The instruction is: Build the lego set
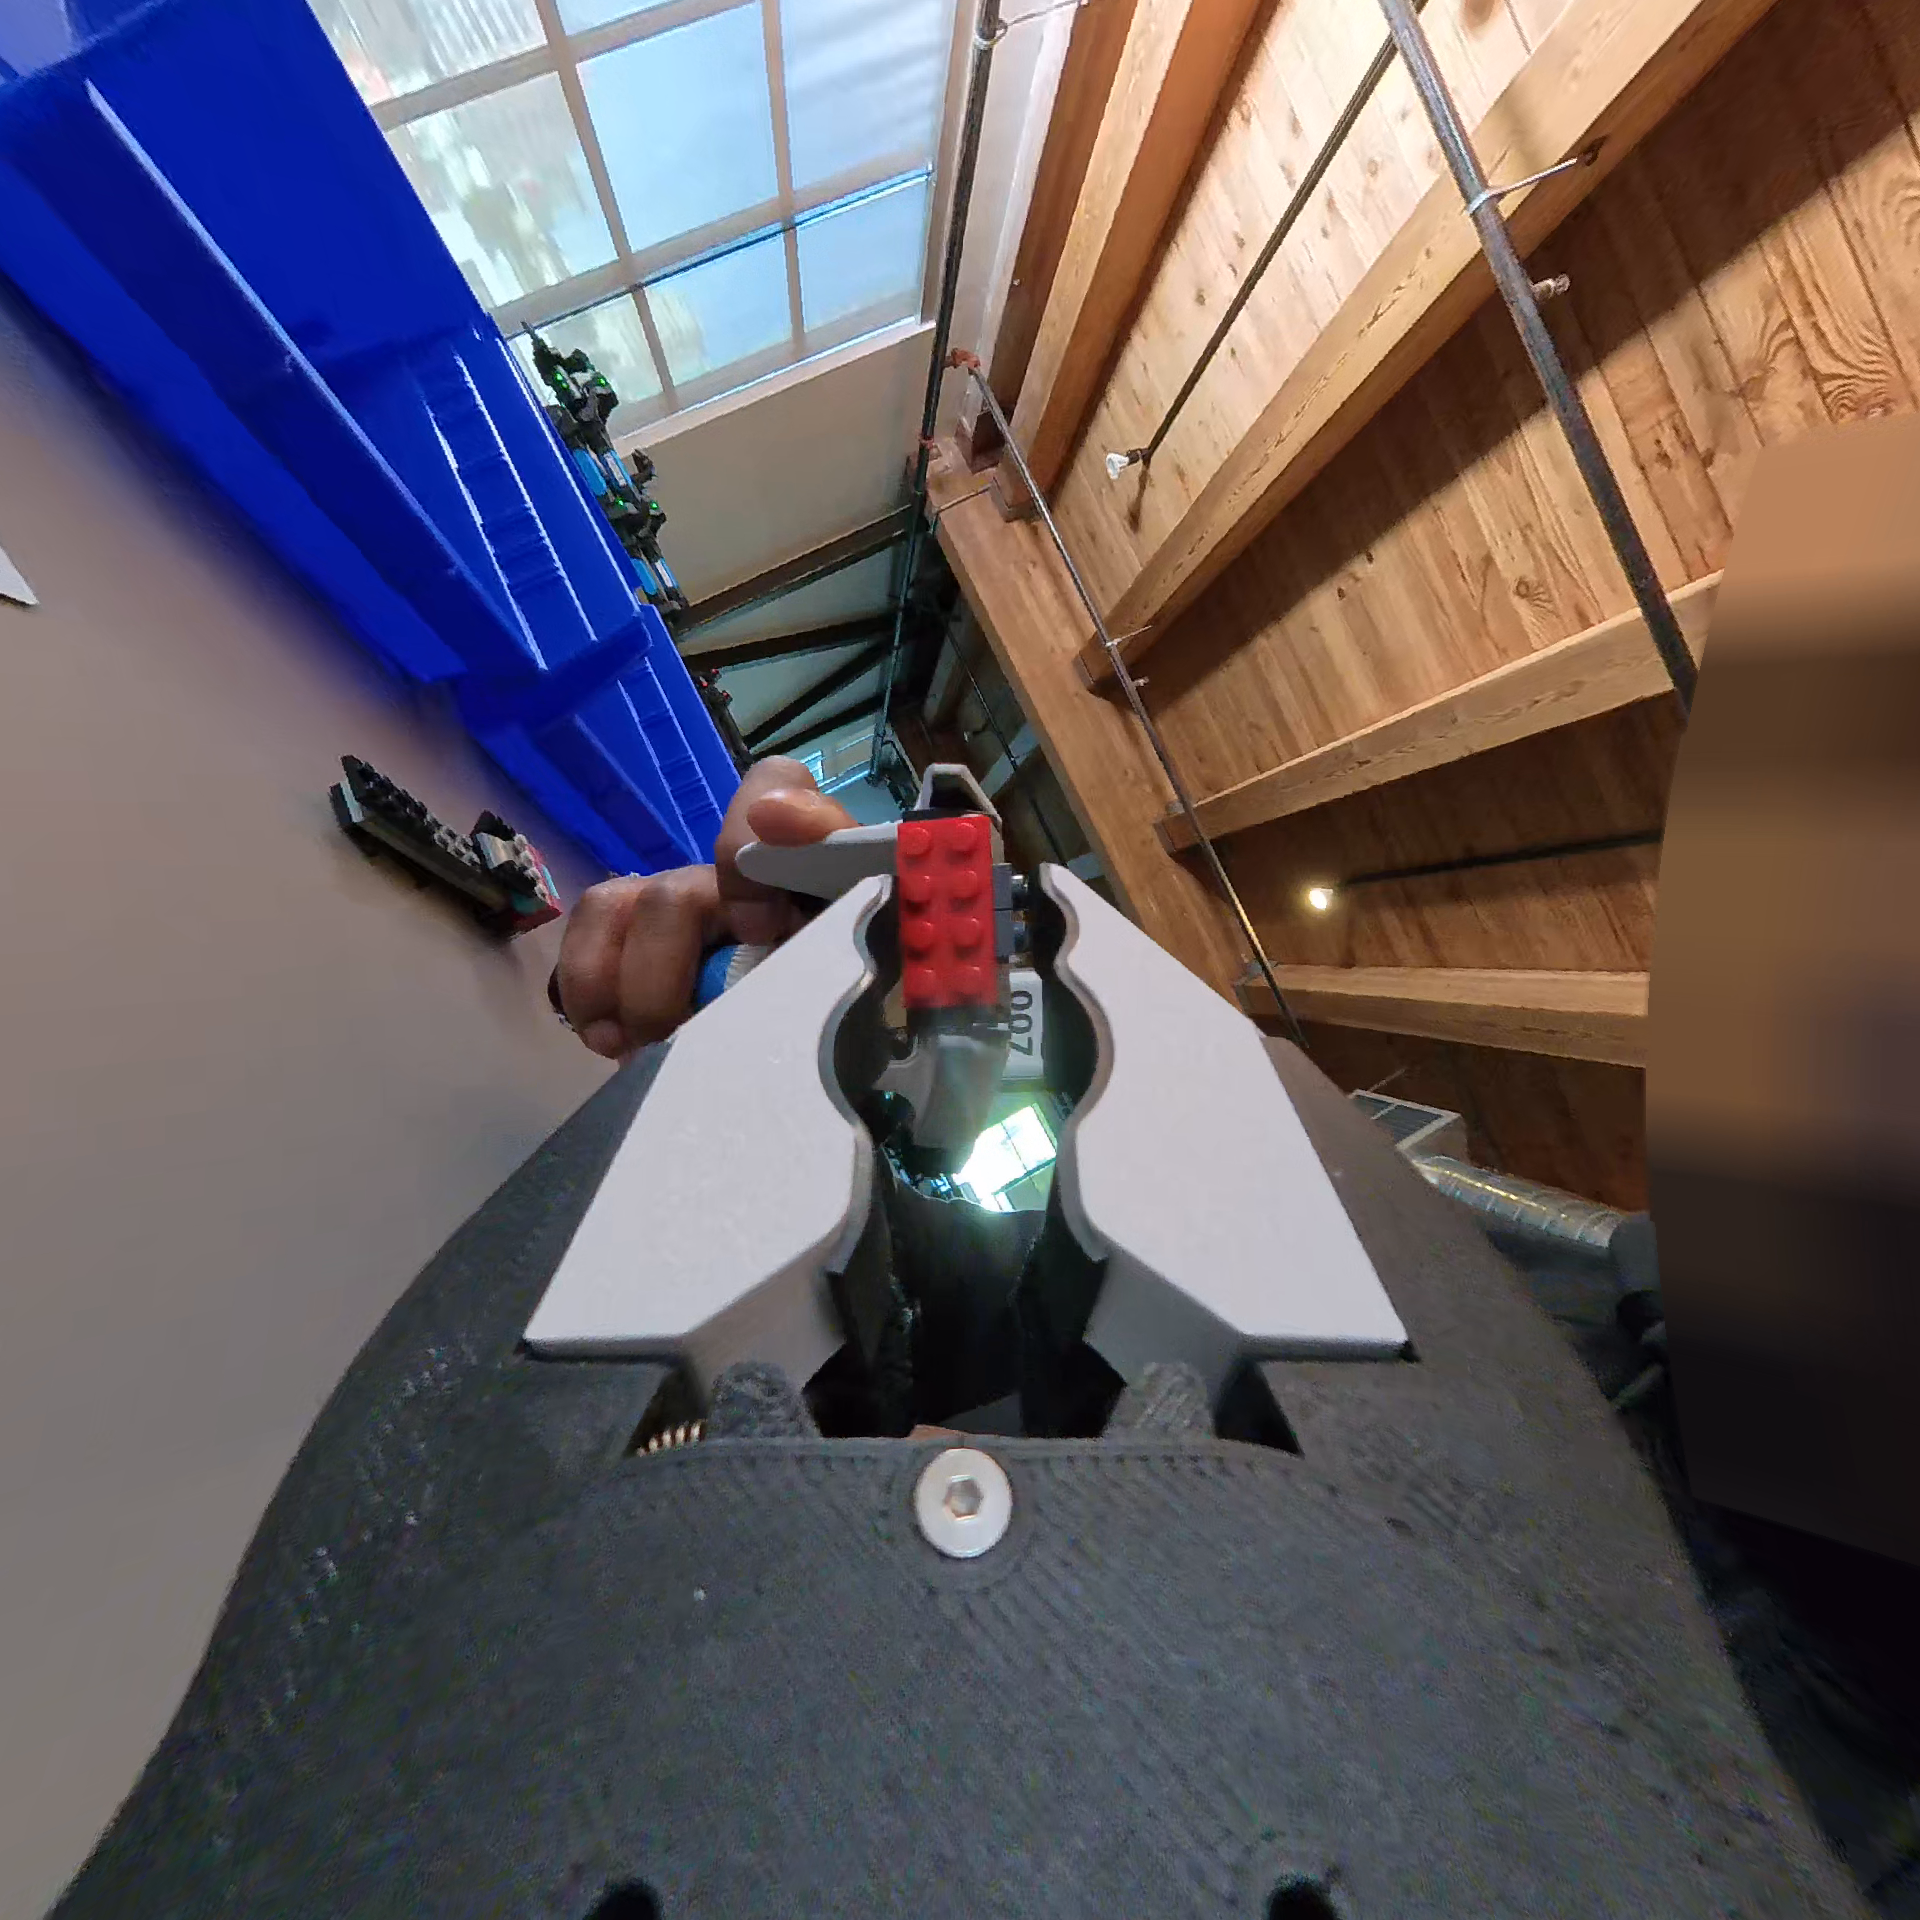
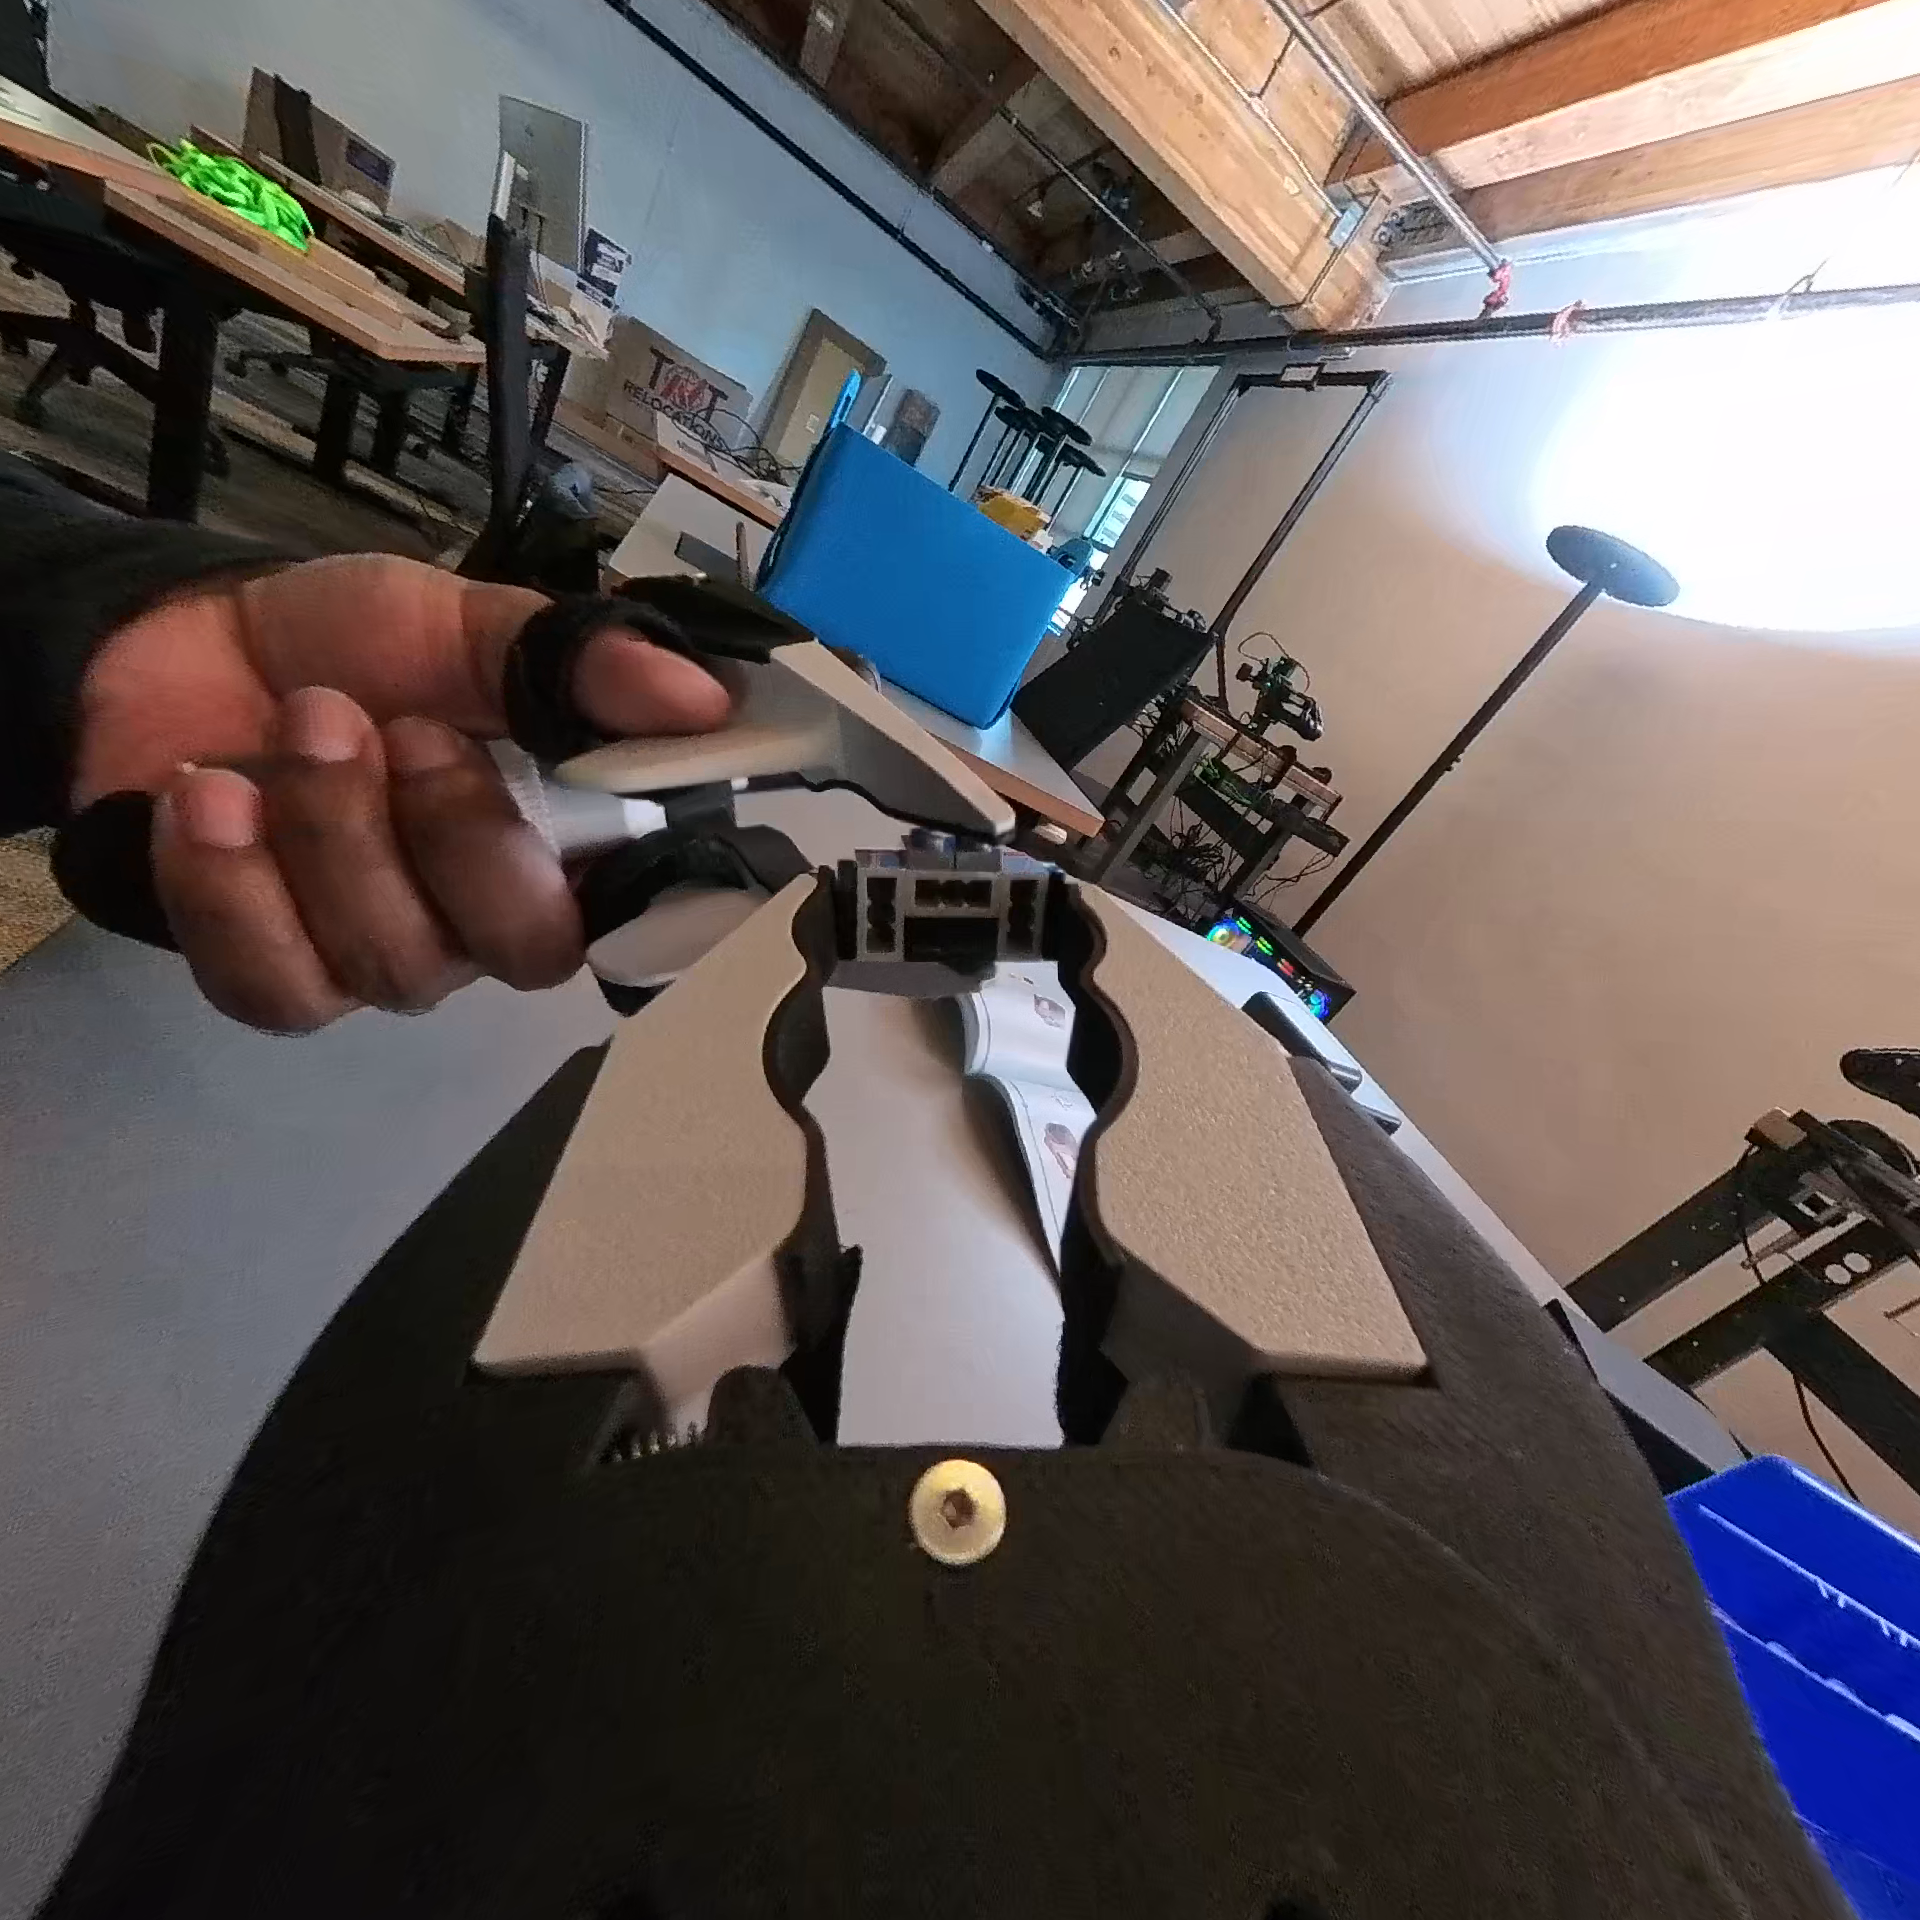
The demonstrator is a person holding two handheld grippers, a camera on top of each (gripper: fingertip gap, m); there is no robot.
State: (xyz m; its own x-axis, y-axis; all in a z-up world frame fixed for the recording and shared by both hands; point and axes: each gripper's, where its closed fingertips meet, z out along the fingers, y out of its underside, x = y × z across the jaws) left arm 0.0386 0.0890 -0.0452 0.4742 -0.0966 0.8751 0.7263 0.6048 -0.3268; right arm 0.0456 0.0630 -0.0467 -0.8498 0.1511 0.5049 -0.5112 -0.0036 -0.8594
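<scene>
A small lego assembly is held in the air between both grippers. In the left wrist view it shows a red eight-stud brick [image 1: 945,914] with grey parts [image 1: 1013,914] on its right side. My left gripper [image 1: 966,899] is shut on it across its width. My right gripper's fingers [image 1: 940,779] clamp it at its two ends. In the right wrist view my right gripper [image 2: 940,920] is shut on the grey underside of the assembly [image 2: 935,925]. The left gripper's upper finger [image 2: 914,769] presses on its top; the lower fingertip is hidden.
A black and grey lego build [image 1: 436,852] lies on the grey table [image 1: 156,987] beside blue bins [image 1: 312,364]. An open instruction booklet [image 2: 1023,1049] lies below the right gripper. Another blue bin [image 2: 1829,1662] is at lower right. A hand [image 2: 312,790] holds the left gripper. Only a small space, under 4 cm, lies between the two pairs of fingers.
</scene>
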